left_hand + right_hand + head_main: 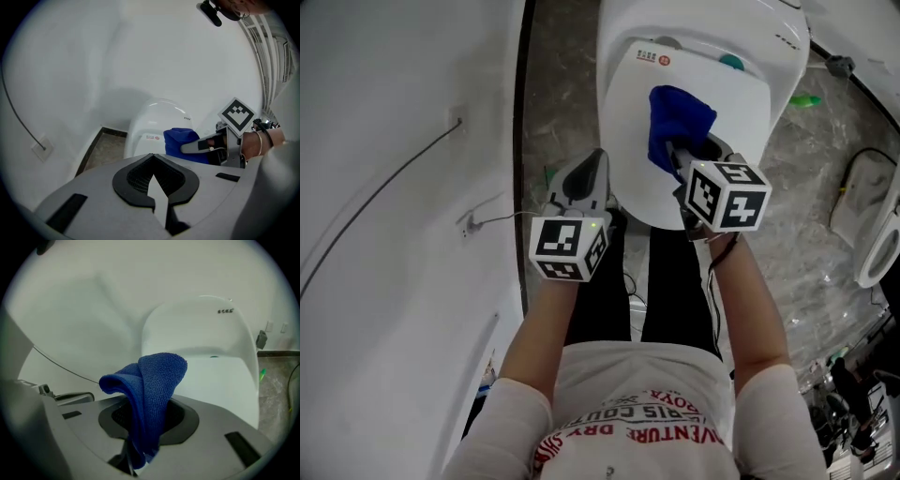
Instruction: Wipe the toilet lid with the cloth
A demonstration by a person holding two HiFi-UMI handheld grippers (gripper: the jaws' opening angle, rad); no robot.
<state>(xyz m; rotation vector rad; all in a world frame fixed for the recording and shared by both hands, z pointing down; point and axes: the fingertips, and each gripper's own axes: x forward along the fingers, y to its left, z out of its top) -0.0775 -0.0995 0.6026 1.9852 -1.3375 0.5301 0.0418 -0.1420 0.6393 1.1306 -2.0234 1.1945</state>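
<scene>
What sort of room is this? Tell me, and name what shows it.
Most likely a bathroom or toilet cubicle. A white toilet with its lid closed stands on a grey stone-look floor beside a plain white wall; the right hand-held gripper holds a blue cloth over the lid.

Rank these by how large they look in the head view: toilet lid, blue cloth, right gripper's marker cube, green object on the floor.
Largest: toilet lid.
Next: blue cloth and marker cube of the right gripper, about alike; the cube sits nearer the camera, so unranked.
Smallest: green object on the floor.
</scene>
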